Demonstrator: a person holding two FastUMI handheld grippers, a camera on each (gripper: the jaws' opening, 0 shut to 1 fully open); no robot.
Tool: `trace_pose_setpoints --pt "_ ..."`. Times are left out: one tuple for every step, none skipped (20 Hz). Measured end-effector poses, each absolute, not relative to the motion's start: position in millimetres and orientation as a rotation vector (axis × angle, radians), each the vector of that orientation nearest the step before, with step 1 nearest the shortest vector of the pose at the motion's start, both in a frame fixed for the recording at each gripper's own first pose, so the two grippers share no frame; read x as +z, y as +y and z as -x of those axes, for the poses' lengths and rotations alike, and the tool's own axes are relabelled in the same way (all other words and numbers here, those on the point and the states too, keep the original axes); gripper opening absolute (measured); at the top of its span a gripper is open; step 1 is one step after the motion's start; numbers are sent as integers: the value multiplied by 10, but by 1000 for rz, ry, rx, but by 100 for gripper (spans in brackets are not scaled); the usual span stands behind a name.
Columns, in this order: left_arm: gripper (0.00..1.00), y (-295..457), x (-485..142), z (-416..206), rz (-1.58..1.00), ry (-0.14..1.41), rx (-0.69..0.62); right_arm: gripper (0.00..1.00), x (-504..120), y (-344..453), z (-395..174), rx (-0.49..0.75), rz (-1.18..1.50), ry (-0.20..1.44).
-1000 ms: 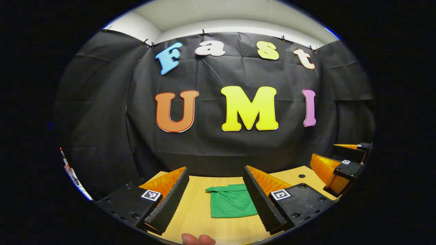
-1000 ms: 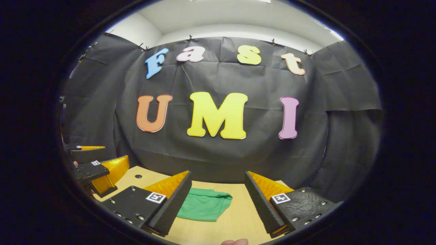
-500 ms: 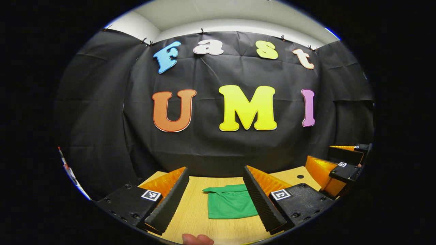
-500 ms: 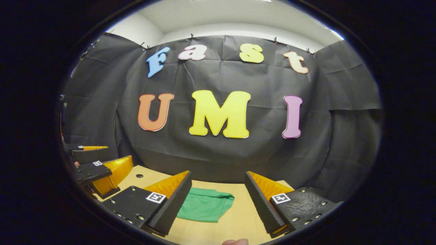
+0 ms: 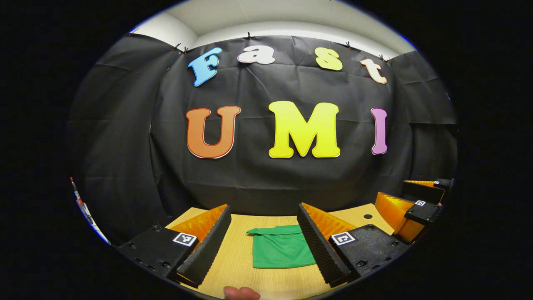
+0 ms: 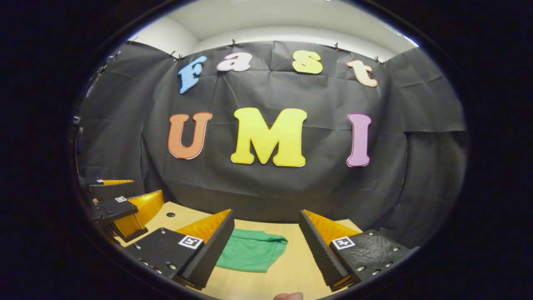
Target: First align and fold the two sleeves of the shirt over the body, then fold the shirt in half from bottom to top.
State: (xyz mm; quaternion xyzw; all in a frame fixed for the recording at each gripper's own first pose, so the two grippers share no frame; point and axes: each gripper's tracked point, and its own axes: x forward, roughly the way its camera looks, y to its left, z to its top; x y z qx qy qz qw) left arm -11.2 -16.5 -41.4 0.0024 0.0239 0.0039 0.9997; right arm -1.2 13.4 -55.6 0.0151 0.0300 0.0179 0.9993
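A green shirt (image 5: 281, 248) lies folded into a small rectangle on the wooden table (image 5: 237, 258). In the left gripper view my left gripper (image 5: 263, 214) is held above the table, open, with the shirt seen between its fingers and the right finger covering the shirt's right edge. In the right gripper view the shirt (image 6: 250, 255) lies low between the open fingers of my right gripper (image 6: 266, 216), partly behind the left finger. Neither gripper touches the cloth. The other gripper (image 5: 410, 208) appears at the right edge of the left gripper view, and the other gripper (image 6: 125, 206) at the left edge of the right gripper view.
The booth's black cloth wall (image 5: 266, 175) stands close behind the table's far edge. A small dark hole (image 5: 367, 216) marks the tabletop at the right. A fingertip (image 5: 241, 293) shows at the bottom of the left gripper view.
Both views have tilted very slightly; the shirt sits a touch lower and to the left in the left gripper view. The grippers stay open and the shirt has not moved.
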Motion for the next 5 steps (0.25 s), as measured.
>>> trace_pose_setpoints --pt "100 -178 -425 103 -6 51 6 96 -565 126 6 37 -34 61" --pt "96 -184 -419 96 -7 50 6 96 -568 119 5 36 -38 63" --pt "100 -198 -407 91 -10 48 4 96 -575 121 -3 39 -43 65" --pt "100 -215 -414 83 -11 49 4 96 -591 111 -8 38 -43 67" --pt "100 -205 -377 150 -9 52 0 96 -598 106 -17 40 -46 69"
